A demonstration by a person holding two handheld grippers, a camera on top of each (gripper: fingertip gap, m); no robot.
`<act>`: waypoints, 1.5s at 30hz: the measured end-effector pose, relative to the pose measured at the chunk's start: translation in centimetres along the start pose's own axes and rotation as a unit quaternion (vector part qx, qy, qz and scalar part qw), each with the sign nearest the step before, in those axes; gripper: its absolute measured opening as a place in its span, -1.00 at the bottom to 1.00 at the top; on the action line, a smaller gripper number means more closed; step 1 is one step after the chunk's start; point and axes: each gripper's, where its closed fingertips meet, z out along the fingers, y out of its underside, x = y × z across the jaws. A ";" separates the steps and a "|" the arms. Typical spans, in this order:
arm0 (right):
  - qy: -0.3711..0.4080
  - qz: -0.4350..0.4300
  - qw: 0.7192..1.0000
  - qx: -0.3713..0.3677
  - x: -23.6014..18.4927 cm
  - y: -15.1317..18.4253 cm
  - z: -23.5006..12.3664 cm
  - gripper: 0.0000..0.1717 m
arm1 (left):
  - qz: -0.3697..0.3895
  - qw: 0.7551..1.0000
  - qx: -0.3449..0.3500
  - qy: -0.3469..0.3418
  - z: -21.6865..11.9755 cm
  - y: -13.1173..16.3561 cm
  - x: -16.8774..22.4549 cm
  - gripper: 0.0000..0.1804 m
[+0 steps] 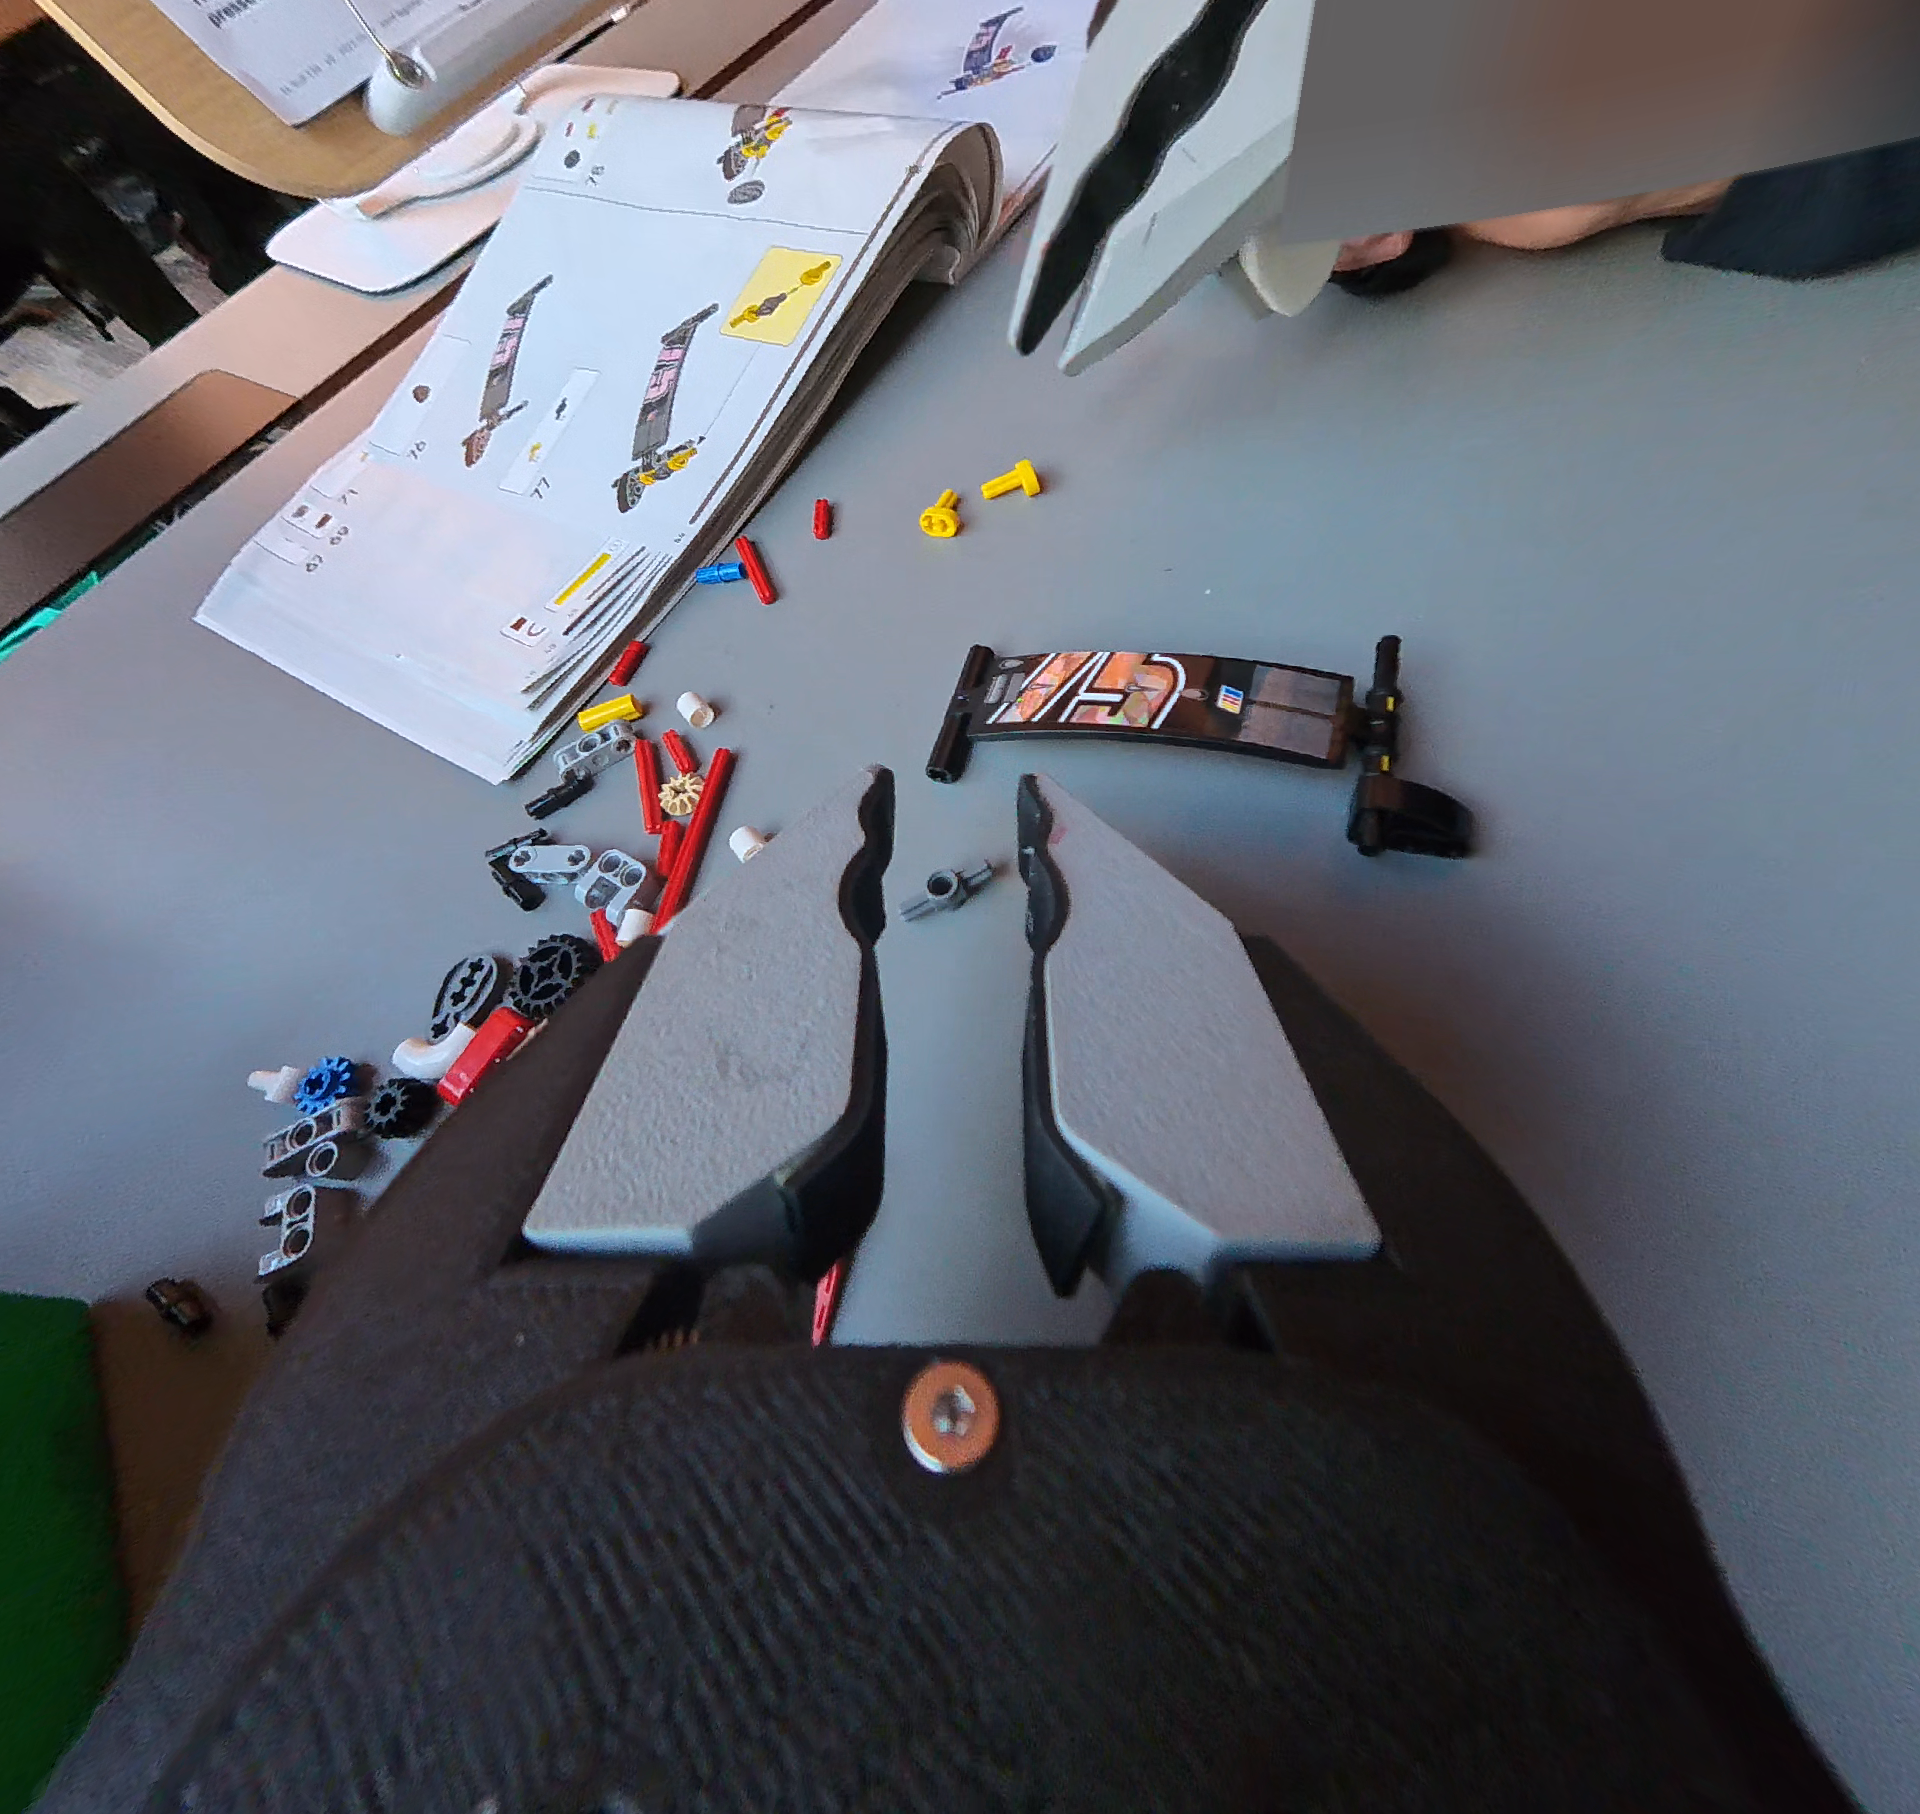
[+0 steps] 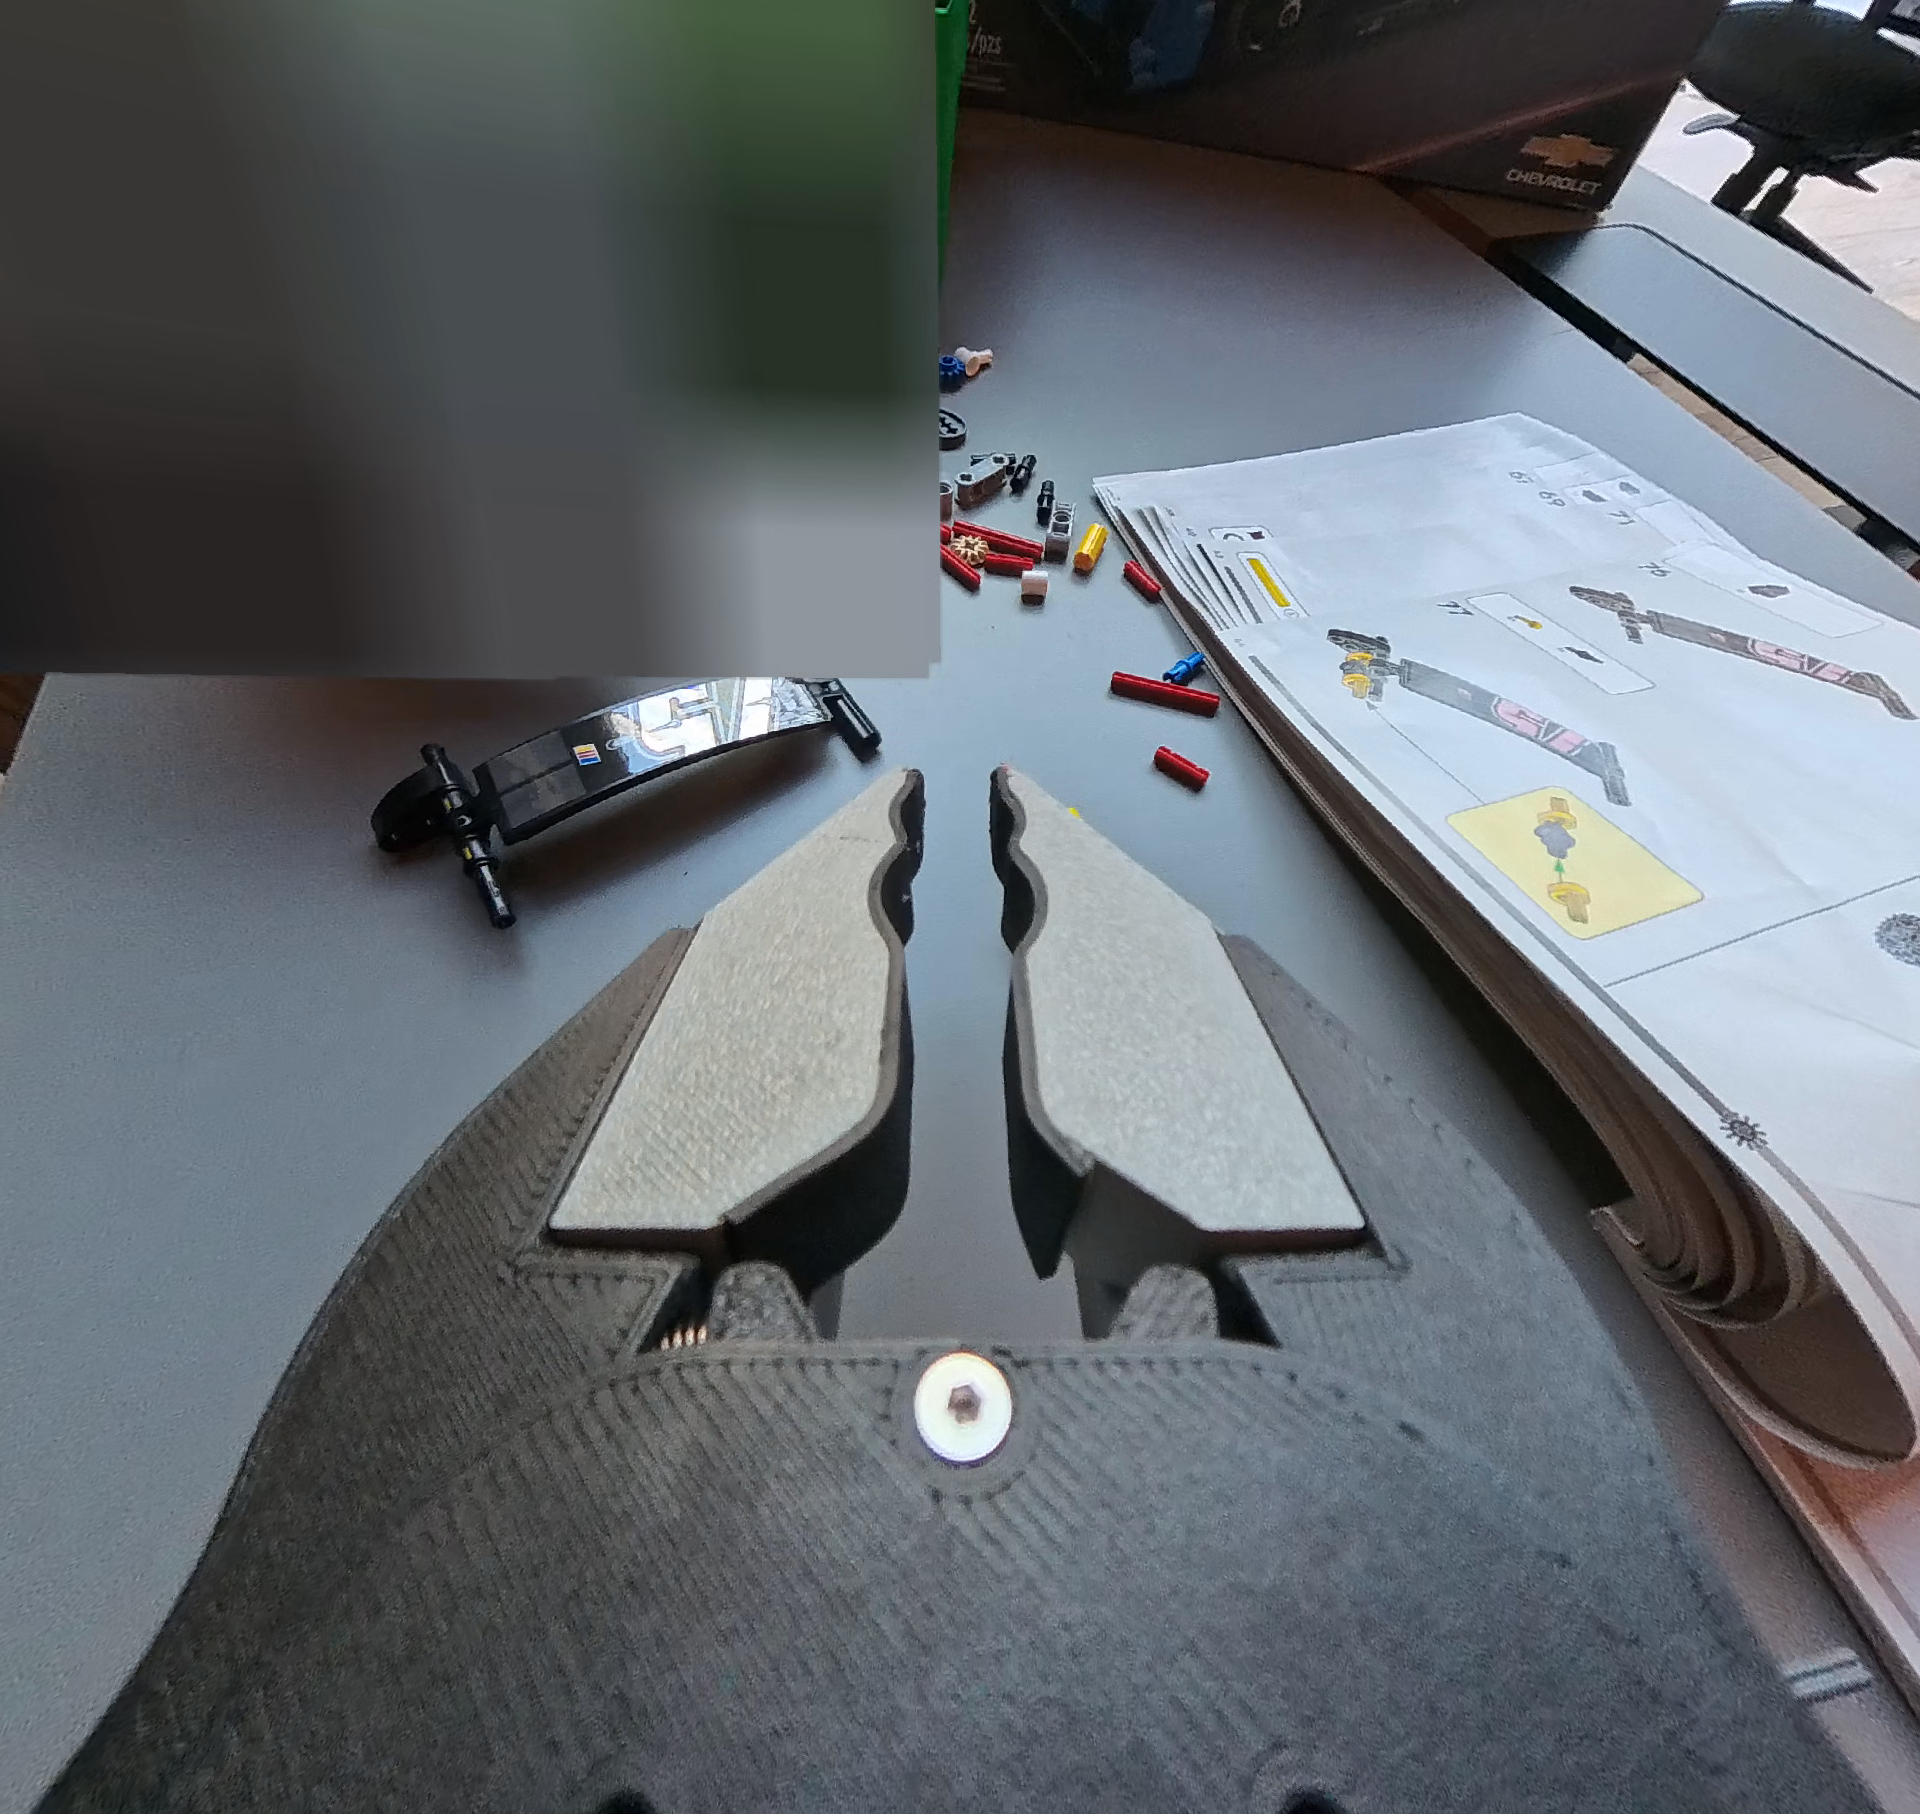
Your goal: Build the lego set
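The left gripper (image 1: 956,788) hangs over the grey surface (image 1: 1558,538) with its jaws spread and nothing in its grasp; a small grey connector with side pins (image 1: 943,889) lies on the surface in the gap between the fingers, clear of both pads. Just beyond the fingertips lies a curved black panel assembly with a shiny sticker (image 1: 1164,702), a black pin at one end and a black axle with a curved black piece at the other. Left of this gripper is a scatter of small building parts: red axles (image 1: 698,834), a tan gear (image 1: 681,794), black gears (image 1: 548,975), grey connectors and a yellow piece. Farther off lie two yellow pins (image 1: 977,502) and an open instruction booklet (image 1: 623,393). The right gripper (image 2: 954,777), jaws slightly apart and bare, hovers above the surface, with a short red axle (image 2: 1180,767) to its right and the black panel to its left.
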 end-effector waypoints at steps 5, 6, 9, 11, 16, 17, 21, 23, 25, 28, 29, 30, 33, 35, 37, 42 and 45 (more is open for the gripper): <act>0.032 0.012 0.998 -0.060 0.9 1.8 0.4 -0.87 | -0.001 1.000 0.009 -0.003 -0.2 -0.2 -0.1 -0.77; 0.037 0.016 0.996 -0.081 1.1 2.4 0.6 -0.85 | -0.003 1.000 0.009 -0.003 -0.2 -0.2 -0.1 -0.77; 0.057 0.010 0.991 -0.118 1.6 3.5 0.9 -0.84 | -0.008 1.000 0.009 -0.003 -0.2 -0.2 -0.3 -0.77; 0.068 0.004 0.989 -0.130 1.7 3.8 1.0 -0.84 | -0.010 1.000 0.010 -0.006 -0.2 -0.3 -0.4 -0.77; 0.085 0.004 0.983 -0.160 2.2 4.7 1.2 -0.81 | -0.016 1.000 0.015 -0.011 -0.3 -0.3 -0.6 -0.78; 0.087 0.004 0.983 -0.163 2.3 4.8 1.2 -0.81 | -0.015 1.000 0.015 -0.013 -0.3 -0.4 -0.6 -0.78; 0.093 0.001 0.981 -0.168 2.4 4.8 1.5 -0.81 | -0.004 1.000 0.013 -0.020 -0.3 -0.3 -0.6 -0.79; 0.090 0.000 0.982 -0.168 2.3 4.8 1.7 -0.84 | 0.004 1.000 0.007 -0.022 -0.2 -0.2 -0.5 -0.80; 0.086 -0.003 0.982 -0.169 2.1 4.8 1.8 -0.89 | 0.011 1.000 0.001 -0.021 -0.1 -0.1 -0.3 -0.81; 0.086 -0.009 0.982 -0.170 2.0 4.8 1.8 -0.90 | 0.016 1.000 -0.003 -0.023 0.0 0.0 -0.2 -0.81; 0.086 -0.012 0.982 -0.170 1.9 4.8 1.7 -0.90 | 0.017 1.000 -0.002 -0.022 0.0 0.0 -0.2 -0.81; 0.085 -0.016 0.982 -0.169 1.8 4.7 1.7 -0.90 | 0.017 1.000 -0.001 -0.022 0.0 -0.1 -0.2 -0.82; 0.083 -0.031 0.984 -0.155 1.5 4.3 1.6 -0.90 | 0.012 1.000 0.008 -0.020 -0.2 -0.3 -0.3 -0.82; 0.078 -0.033 0.987 -0.140 1.2 3.8 1.5 -0.90 | 0.007 1.000 0.016 -0.019 -0.4 -0.4 -0.3 -0.83; 0.072 -0.029 0.989 -0.128 1.1 3.5 1.4 -0.90 | 0.002 1.000 0.023 -0.018 -0.5 -0.6 -0.4 -0.85; 0.060 -0.018 0.994 -0.093 1.0 2.4 1.1 -0.90 | -0.002 1.000 0.027 -0.014 -0.6 -0.6 -0.4 -0.86; 0.056 -0.015 0.996 -0.071 0.9 1.8 0.8 -0.90 | 0.000 1.000 0.027 -0.013 -0.6 -0.6 -0.3 -0.87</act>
